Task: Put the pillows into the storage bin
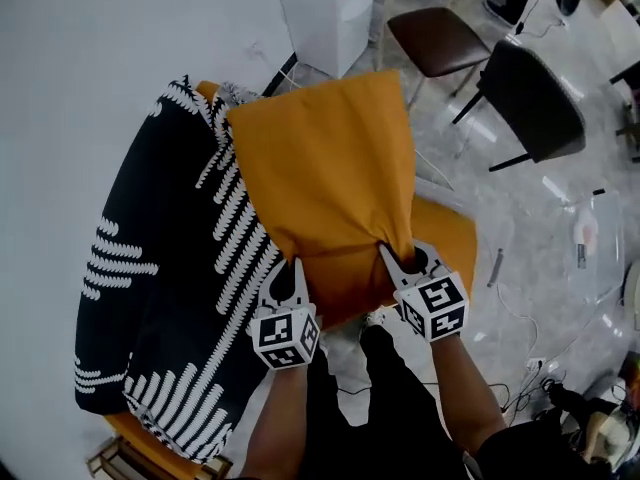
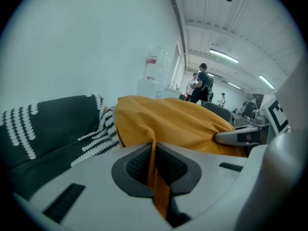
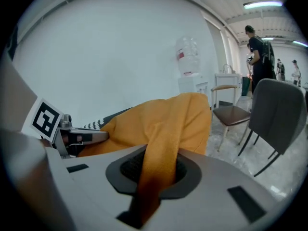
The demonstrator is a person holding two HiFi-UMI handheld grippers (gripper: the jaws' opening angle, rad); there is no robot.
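The left gripper and right gripper each pinch a near corner of the mustard-yellow fabric pillow, which extends ahead of both. Two grips likely keep it level for carrying.

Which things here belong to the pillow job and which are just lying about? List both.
Job: orange pillow, pinched by left claw and right claw; black patterned pillow.
Lying about: brown chair; dark chair; water dispenser.

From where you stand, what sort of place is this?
Probably an office or lab workspace: a water cooler stands against the wall, there are office chairs nearby, and ceiling strip lights run overhead.
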